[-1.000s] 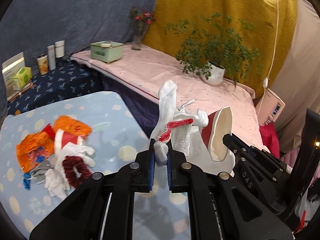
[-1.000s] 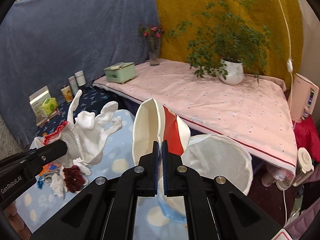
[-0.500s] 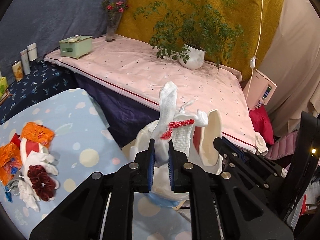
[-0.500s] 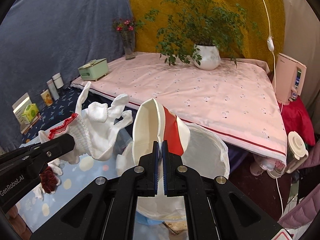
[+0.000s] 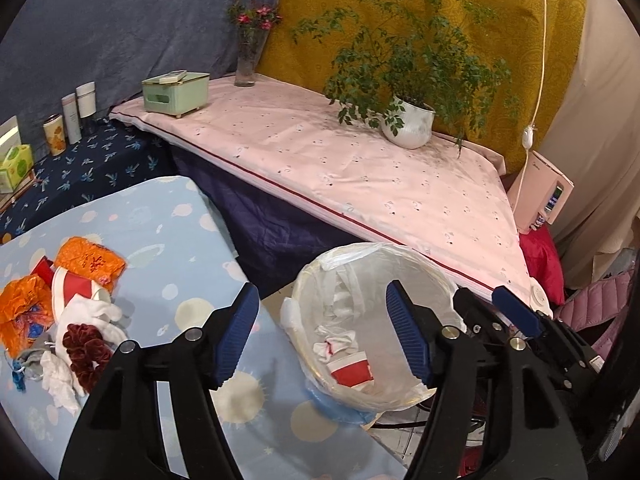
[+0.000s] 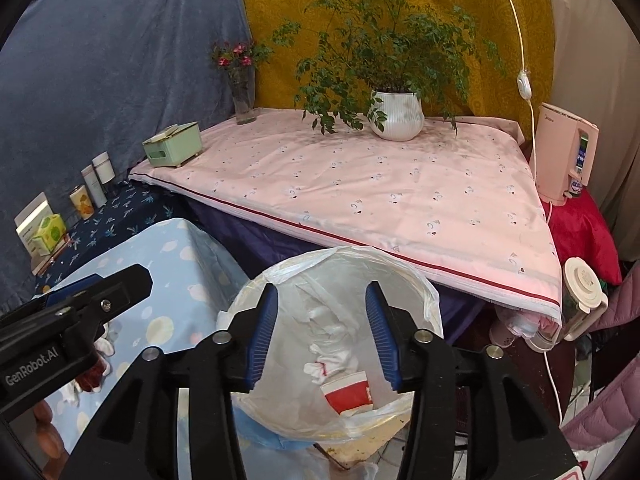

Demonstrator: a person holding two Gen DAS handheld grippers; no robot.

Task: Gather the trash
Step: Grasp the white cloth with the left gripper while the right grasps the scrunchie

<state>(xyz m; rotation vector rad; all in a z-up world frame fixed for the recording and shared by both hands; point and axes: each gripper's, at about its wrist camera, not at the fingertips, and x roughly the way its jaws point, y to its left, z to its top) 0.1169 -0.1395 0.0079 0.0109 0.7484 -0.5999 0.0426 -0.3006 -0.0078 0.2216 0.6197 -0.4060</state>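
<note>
Left wrist view: the left gripper (image 5: 322, 336) hangs over the white plastic-lined trash bin (image 5: 436, 280), its blue-padded fingers spread wide and holding nothing. Down inside the liner lie a red-and-white paper cup (image 5: 352, 370) and, just beside it on the far side, a crumpled white glove with a red cuff (image 5: 334, 345). To the right, the right gripper (image 5: 516, 314) pokes in over the bin's rim. This view alone shows the rest of the litter: on the light-blue spotted tablecloth (image 5: 160, 248) at left sit orange plastic wrappers (image 5: 90, 260), a second red-and-white paper cup (image 5: 74, 288) tipped on its side, more white gloves (image 5: 96, 312) and a dark red scrunchie (image 5: 86, 350), all bunched and touching.

Right wrist view: the right gripper (image 6: 322, 336) is also parted wide and empty, framing the bin mouth. The bin (image 6: 420, 284) stands on the floor, with the blue table on its left and the pink-covered table (image 6: 400, 200) beyond it. The cup (image 6: 348, 394) lies tilted near the bottom, the red-cuffed glove (image 6: 330, 364) touching its far-left edge. The left gripper (image 6: 96, 296) enters from the left and hides the table pile almost completely. Only here can you see a white-lidded jug (image 6: 582, 284) on the right, under the pink table's corner. A potted green plant (image 6: 396, 114) stands at the far side.
</note>
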